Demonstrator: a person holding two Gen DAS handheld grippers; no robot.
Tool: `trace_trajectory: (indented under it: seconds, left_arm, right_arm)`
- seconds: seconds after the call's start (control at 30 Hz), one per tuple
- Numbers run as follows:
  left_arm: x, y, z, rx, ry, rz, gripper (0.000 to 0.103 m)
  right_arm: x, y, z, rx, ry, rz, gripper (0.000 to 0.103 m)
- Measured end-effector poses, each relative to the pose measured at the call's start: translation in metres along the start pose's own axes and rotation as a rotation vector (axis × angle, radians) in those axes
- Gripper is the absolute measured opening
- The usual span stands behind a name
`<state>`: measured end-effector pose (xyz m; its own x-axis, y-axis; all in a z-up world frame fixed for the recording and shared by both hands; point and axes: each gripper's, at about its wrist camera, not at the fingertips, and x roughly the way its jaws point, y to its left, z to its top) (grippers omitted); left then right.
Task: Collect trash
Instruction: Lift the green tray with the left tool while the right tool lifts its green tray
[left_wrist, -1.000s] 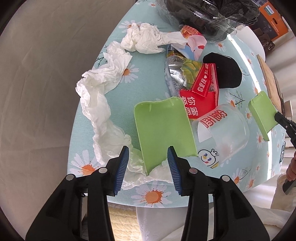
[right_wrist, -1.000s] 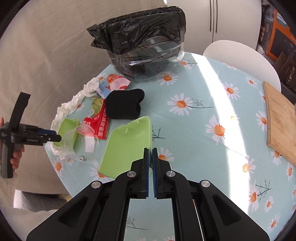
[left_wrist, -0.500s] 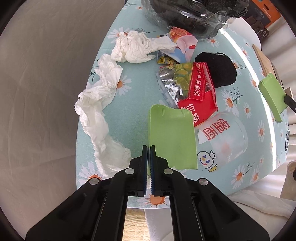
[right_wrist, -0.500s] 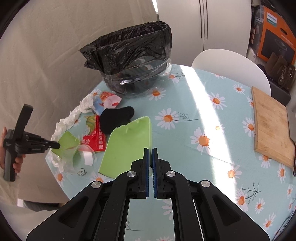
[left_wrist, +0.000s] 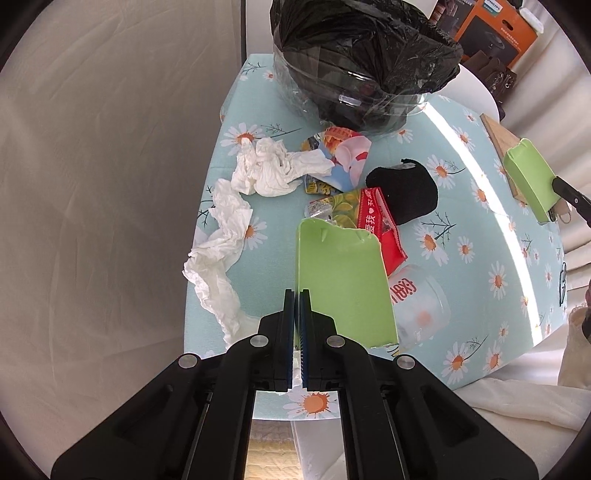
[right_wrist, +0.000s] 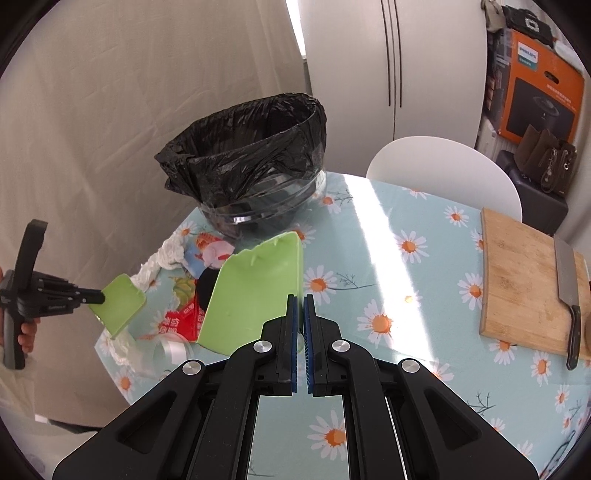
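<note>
My left gripper (left_wrist: 297, 295) is shut on the edge of a green plastic scraper (left_wrist: 343, 280), held above the table's near corner. Beyond it lie the trash: white tissues (left_wrist: 266, 170), snack wrappers (left_wrist: 343, 158), a red wrapper (left_wrist: 376, 221), a black cloth lump (left_wrist: 406, 192) and a clear plastic cup (left_wrist: 421, 306). My right gripper (right_wrist: 300, 301) is shut on a second green scraper (right_wrist: 251, 291), raised over the table to the right of the pile. A clear bin lined with a black bag (right_wrist: 247, 155) stands at the table's far edge.
The table has a light blue daisy cloth (right_wrist: 406, 295). A wooden cutting board (right_wrist: 524, 280) with a cleaver (right_wrist: 567, 273) lies at the right. A white chair (right_wrist: 443, 170) stands behind the table. A person's hand (right_wrist: 26, 332) holds the left gripper.
The left jaws closed on the green scraper that lay on the table. Both grippers then rose with their scrappers, and more of the bin came into view.
</note>
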<state>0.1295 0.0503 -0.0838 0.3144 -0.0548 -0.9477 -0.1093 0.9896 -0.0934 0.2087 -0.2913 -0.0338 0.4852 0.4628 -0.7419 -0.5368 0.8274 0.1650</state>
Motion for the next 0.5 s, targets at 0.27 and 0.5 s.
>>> trace_trajectory:
  seconds: [0.27,0.5]
  left_arm:
    - [-0.042,0.002,0.016,0.022,-0.102,-0.011,0.003]
    - [-0.081,0.001,0.031,0.056,-0.197,-0.026,0.003]
  right_arm:
    - [-0.02,0.004,0.02,0.006,-0.045,0.014,0.003]
    - [-0.03,0.017,0.043,0.019,-0.078,0.06,0.003]
